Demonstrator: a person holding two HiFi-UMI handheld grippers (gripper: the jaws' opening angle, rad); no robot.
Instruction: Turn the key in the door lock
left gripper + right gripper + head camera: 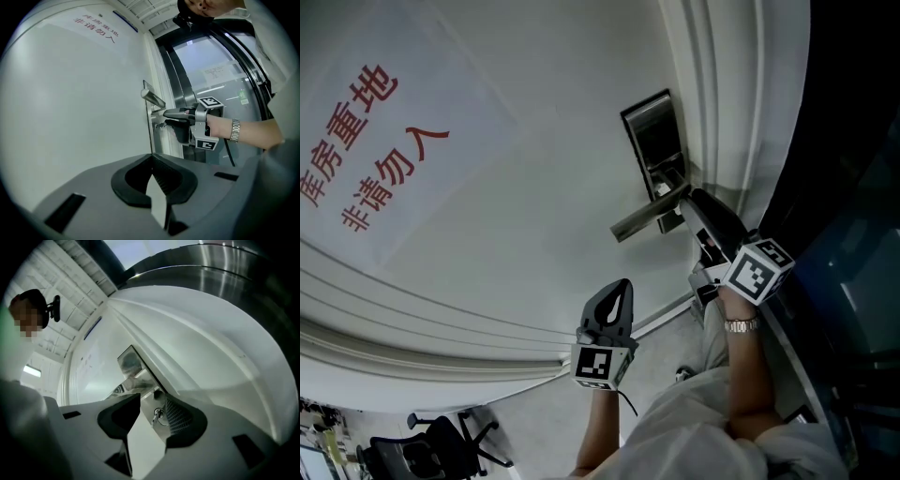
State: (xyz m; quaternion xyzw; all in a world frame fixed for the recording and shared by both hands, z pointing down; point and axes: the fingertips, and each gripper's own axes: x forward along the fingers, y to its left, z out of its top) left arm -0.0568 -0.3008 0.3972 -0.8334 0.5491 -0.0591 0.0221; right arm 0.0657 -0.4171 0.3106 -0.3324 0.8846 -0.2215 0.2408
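Losing the small silver key [157, 415] looks like the main hazard. It sits in the keyhole of the brushed-steel lock plate [165, 426], just below the silver lever handle [649, 216] on the white door [516, 187]. The right gripper [152, 397] has it framed but not gripped. If the jaws close while they are off-centre or tilted, the pads could catch only the key's edge. The wrist would then roll without turning the key, or lever it sideways in the cylinder and jam or bend it. The lever handle hangs just above and could snag the upper jaw during a roll. From these views I cannot tell whether the lock is already turned, so twisting again against a stop could strain the key. The right gripper's jaws stand wide apart, one to each side of the key, with clear space between the pads and the metal, so they hold nothing. The left gripper [152, 161] hangs lower, well apart from the lock. Its jaws are drawn together to a point with nothing between them, and they aim toward the door edge.
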